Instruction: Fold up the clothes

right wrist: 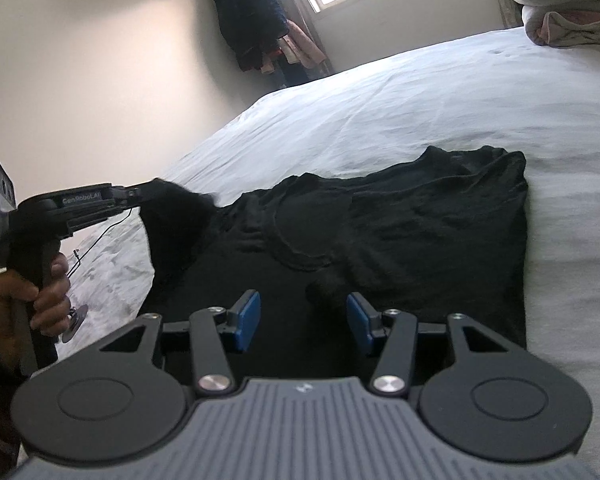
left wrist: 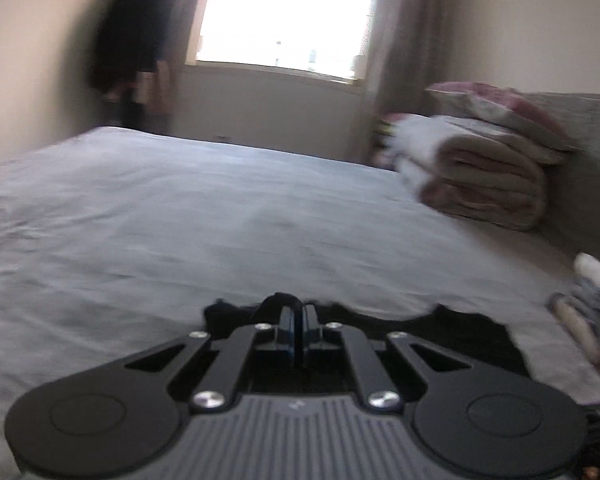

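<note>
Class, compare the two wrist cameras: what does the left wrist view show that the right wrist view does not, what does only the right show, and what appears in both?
Only the left wrist view: the left gripper head-on, shut on a bunched bit of the black T-shirt.

Only the right wrist view: the right gripper open above the shirt, the shirt's neckline, and a hand holding the left gripper's handle.

Both: the white bed sheet, the window, folded blankets and dark hanging clothes.

A: Where does the T-shirt [right wrist: 400, 240] lie?
B: On the bed [right wrist: 420, 100], just ahead of the right gripper [right wrist: 303, 316]; the left gripper [right wrist: 140, 194] lifts its sleeve off to the left.
A: And farther ahead?
B: Folded blankets [right wrist: 572, 4], ahead to the right
</note>
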